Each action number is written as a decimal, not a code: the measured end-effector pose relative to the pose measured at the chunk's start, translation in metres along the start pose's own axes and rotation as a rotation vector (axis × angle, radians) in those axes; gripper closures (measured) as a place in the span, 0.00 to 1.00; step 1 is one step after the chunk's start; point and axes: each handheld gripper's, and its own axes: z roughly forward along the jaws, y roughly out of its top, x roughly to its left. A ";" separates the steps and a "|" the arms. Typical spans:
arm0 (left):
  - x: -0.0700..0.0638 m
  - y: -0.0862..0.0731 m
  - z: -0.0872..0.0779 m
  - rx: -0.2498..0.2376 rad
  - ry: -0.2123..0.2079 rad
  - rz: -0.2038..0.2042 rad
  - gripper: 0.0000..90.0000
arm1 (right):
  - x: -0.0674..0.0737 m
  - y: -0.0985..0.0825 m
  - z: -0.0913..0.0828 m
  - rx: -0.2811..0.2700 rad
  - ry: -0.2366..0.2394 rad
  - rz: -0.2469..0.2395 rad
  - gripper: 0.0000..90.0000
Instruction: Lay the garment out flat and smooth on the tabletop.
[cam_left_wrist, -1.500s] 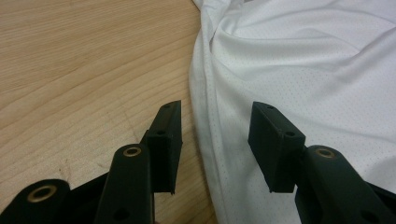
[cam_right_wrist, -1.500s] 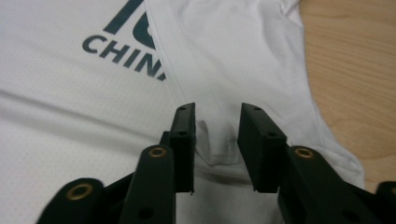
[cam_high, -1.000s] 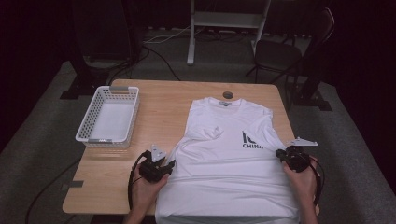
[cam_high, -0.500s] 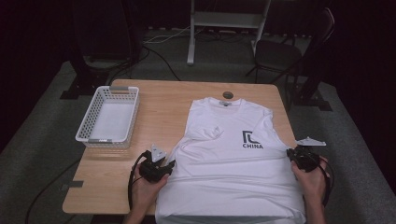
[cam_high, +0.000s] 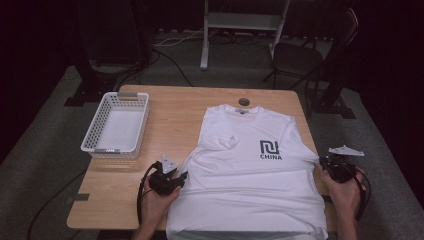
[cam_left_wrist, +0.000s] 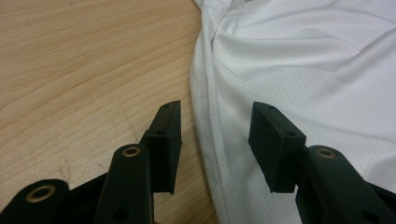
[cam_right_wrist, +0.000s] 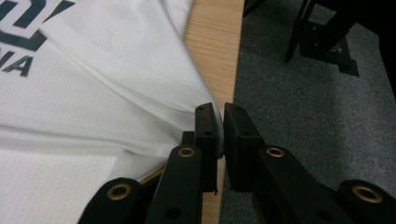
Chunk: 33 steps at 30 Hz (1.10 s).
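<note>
Right gripper (cam_right_wrist: 219, 140), jaws pinching the T-shirt (cam_high: 250, 180) at the table's (cam_high: 175, 110) right edge: pull outward evenly. Left gripper (cam_left_wrist: 215, 140), jaws spread, must clamp the opposite side.

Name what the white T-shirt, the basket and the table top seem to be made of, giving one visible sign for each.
T-shirt: thin knit fabric, probably synthetic mesh; tiny pinholes, soft folds.
Basket: probably white plastic; slotted, moulded walls.
Table top: pale wood or wood-look laminate, matt; visible grain lines.
</note>
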 end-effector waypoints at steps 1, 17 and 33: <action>0.000 0.000 0.000 0.000 0.000 0.000 0.62 | -0.001 0.000 0.000 0.000 0.001 0.001 0.93; 0.000 0.000 0.000 0.000 0.000 0.000 0.62 | 0.009 0.018 -0.013 -0.082 0.059 0.008 0.75; 0.000 0.000 0.000 0.001 0.003 -0.001 0.61 | 0.050 0.048 0.003 -0.086 0.143 -0.082 0.73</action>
